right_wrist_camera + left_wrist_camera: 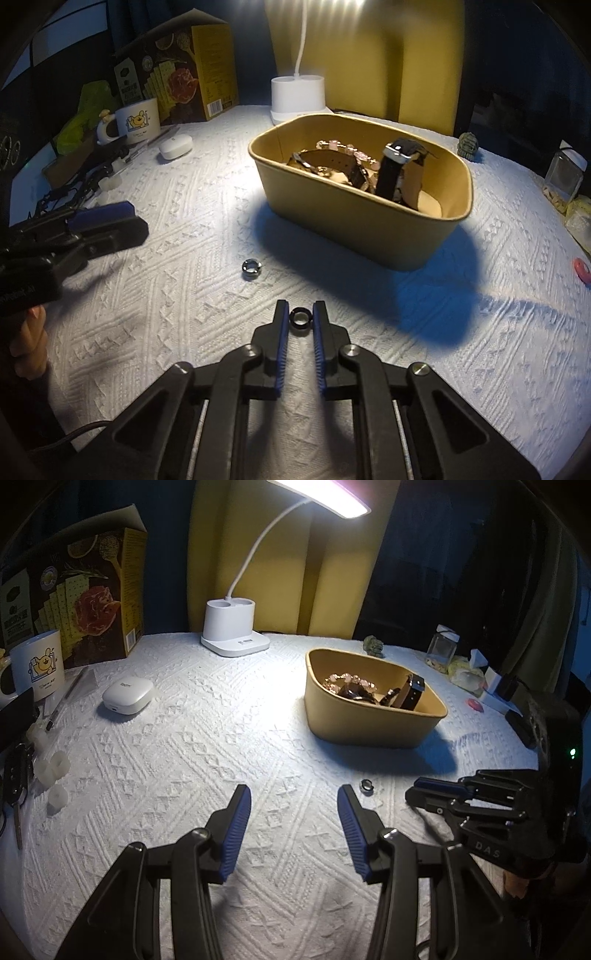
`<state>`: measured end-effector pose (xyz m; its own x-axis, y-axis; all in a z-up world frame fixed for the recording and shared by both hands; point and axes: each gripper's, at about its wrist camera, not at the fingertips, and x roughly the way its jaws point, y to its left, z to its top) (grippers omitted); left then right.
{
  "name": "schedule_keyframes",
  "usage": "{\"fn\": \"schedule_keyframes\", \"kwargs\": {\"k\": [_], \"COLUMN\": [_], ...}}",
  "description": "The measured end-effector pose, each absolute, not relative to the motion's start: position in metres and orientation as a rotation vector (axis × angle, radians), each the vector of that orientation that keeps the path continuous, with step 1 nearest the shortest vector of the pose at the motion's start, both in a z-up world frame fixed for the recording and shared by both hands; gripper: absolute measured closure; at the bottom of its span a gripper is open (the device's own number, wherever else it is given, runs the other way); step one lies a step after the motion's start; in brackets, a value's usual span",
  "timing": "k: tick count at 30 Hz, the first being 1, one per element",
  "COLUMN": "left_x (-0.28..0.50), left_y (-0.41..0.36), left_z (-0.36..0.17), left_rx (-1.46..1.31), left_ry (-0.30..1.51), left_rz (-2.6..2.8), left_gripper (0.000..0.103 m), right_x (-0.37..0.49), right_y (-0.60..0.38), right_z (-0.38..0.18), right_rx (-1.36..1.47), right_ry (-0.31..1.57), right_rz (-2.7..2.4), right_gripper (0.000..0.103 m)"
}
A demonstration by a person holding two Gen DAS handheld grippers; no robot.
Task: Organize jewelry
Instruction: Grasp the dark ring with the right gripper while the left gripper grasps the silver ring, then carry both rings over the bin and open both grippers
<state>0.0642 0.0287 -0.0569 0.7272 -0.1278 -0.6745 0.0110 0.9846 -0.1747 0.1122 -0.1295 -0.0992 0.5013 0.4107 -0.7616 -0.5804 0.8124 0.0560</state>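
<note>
The right gripper (pixel 301 314) reaches forward low over the white cloth (pixel 184 332), its jaws clamped on a dark ring (pixel 301 318). The left gripper (pixel 294 797) hovers level, jaws wide apart. A silver ring (pixel 252 267) lies before the tan tub (pixel 343 218) holding watches (pixel 393 170)

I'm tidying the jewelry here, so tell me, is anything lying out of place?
Yes. A silver ring lies loose on the white cloth, outside the tan box that holds the watches and bracelets. A dark ring is also out, pinched in the right gripper. The left gripper is open and empty.
</note>
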Motion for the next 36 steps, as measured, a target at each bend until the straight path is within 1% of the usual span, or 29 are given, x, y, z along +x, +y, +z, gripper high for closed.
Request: {"fn": "schedule_keyframes", "kwargs": {"k": [8, 18, 19, 21, 23, 24, 26, 36], "left_x": [0.083, 0.112, 0.114, 0.118, 0.120, 0.121, 0.121, 0.112], "left_y": [-0.010, -0.040, -0.043, -0.048, -0.052, -0.054, -0.056, -0.063], "left_z": [-0.063, -0.074, -0.075, -0.078, -0.081, -0.081, -0.081, -0.073], "left_rx": [-0.089, -0.021, -0.009, 0.005, 0.028, 0.038, 0.044, 0.032], "left_ry": [0.806, 0.868, 0.873, 0.888, 0.890, 0.892, 0.893, 0.885], "left_rz": [-0.130, -0.135, -0.135, -0.139, -0.129, -0.130, -0.135, -0.171], "left_gripper": [0.055, 0.055, 0.056, 0.080, 0.083, 0.089, 0.091, 0.091], "right_x": [0.116, 0.123, 0.124, 0.126, 0.127, 0.128, 0.129, 0.128], "right_y": [-0.158, -0.200, -0.203, -0.210, -0.216, -0.217, -0.221, -0.222], "right_z": [-0.098, -0.096, -0.096, -0.095, -0.094, -0.093, -0.093, -0.085], "right_rx": [-0.163, -0.096, -0.089, -0.078, -0.065, -0.062, -0.055, -0.060], "right_ry": [0.857, 0.847, 0.845, 0.840, 0.837, 0.836, 0.833, 0.809], "right_rz": [0.585, 0.553, 0.551, 0.545, 0.541, 0.540, 0.539, 0.543], "right_gripper": [0.091, 0.091, 0.091, 0.091, 0.091, 0.091, 0.091, 0.091]}}
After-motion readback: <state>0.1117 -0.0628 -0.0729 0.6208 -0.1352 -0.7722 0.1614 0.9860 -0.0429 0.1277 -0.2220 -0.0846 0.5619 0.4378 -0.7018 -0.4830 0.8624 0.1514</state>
